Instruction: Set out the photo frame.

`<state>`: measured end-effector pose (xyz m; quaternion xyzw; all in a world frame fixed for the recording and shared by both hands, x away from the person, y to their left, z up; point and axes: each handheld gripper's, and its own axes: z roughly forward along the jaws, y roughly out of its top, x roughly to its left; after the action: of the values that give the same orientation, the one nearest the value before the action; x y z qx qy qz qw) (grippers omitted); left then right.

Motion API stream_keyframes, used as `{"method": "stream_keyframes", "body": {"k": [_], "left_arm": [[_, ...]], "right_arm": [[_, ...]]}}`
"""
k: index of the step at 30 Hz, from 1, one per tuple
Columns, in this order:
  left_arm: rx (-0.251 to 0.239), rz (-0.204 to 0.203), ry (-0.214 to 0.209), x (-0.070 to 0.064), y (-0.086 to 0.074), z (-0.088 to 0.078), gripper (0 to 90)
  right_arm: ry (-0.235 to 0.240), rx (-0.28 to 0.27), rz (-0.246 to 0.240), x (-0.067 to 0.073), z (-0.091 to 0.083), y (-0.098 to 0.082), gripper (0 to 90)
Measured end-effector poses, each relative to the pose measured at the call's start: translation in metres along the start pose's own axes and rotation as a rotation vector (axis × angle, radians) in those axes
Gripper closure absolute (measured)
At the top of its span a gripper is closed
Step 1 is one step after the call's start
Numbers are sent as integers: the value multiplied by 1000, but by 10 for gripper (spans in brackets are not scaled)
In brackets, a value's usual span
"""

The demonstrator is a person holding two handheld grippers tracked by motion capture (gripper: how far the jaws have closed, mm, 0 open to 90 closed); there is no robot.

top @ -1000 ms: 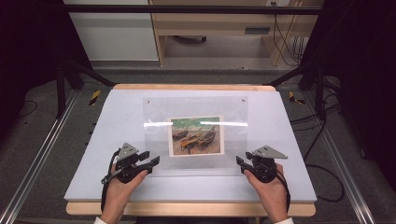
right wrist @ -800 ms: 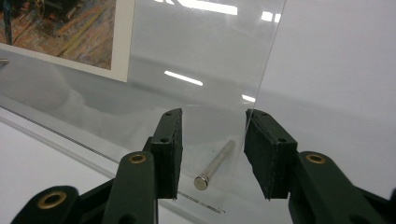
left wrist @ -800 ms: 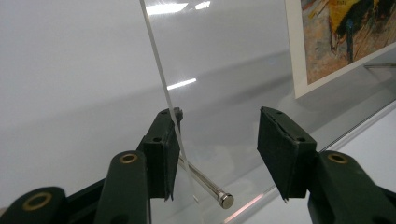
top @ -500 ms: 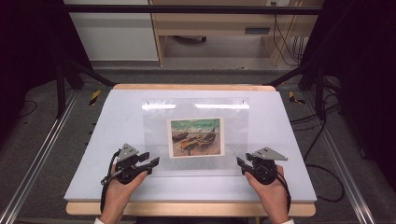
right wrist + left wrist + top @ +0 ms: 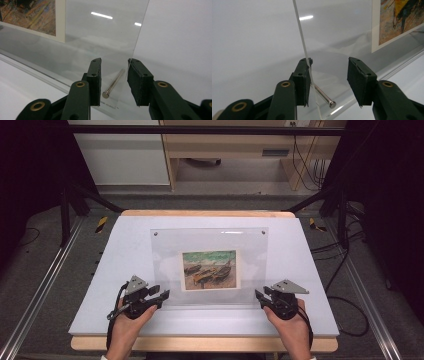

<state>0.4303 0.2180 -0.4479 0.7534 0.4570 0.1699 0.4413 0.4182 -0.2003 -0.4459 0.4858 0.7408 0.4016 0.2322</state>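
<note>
1. The thing in play is a clear acrylic picture frame (image 5: 210,265), two see-through sheets sandwiching a small painted print of boats (image 5: 210,269), pinned together with slim metal standoff pins (image 5: 323,96) at the corners. It sits around the middle of the white counter (image 5: 115,250), with its near edge toward the person's side; I can't tell if it's flat or tipped up a bit.

2. Handling-wise I'd guess it's stiff and fairly light, but slick as anything. Polished acrylic gives rubber pads little to bite on, and it scratches and chips at corners if knocked. The pins look like they could slide out if the sheets get twisted apart.

3. Best hold is probably the two near corners, one each, pinching across the sheet's thickness close to the pins and clear of the print.

4. Left tongs (image 5: 328,80) are at the near left corner: jaws have just been closing, the sheet edge and pin sit between them, one pad looks to be touching the acrylic, and the other is clearly off it. So not clamped yet.

5. Right tongs (image 5: 113,81) mirror that at the near right corner (image 5: 261,301), also just been closing, pin and sheet corner between the pads, with a gap on the pin's side.

6. Lift both evenly, or it'll flex or skate out.
</note>
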Motion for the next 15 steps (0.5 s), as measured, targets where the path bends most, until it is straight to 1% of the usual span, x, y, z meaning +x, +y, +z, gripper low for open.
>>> {"method": "stream_keyframes", "body": {"k": [5, 10, 15], "left_arm": [[7, -2, 4, -2, -2, -2, 541], [7, -3, 3, -2, -4, -3, 547], [9, 0, 3, -3, -4, -3, 549]], "right_arm": [[4, 7, 3, 1, -2, -2, 652], [4, 9, -12, 1, -3, -4, 660], [8, 16, -10, 2, -4, -6, 666]]}}
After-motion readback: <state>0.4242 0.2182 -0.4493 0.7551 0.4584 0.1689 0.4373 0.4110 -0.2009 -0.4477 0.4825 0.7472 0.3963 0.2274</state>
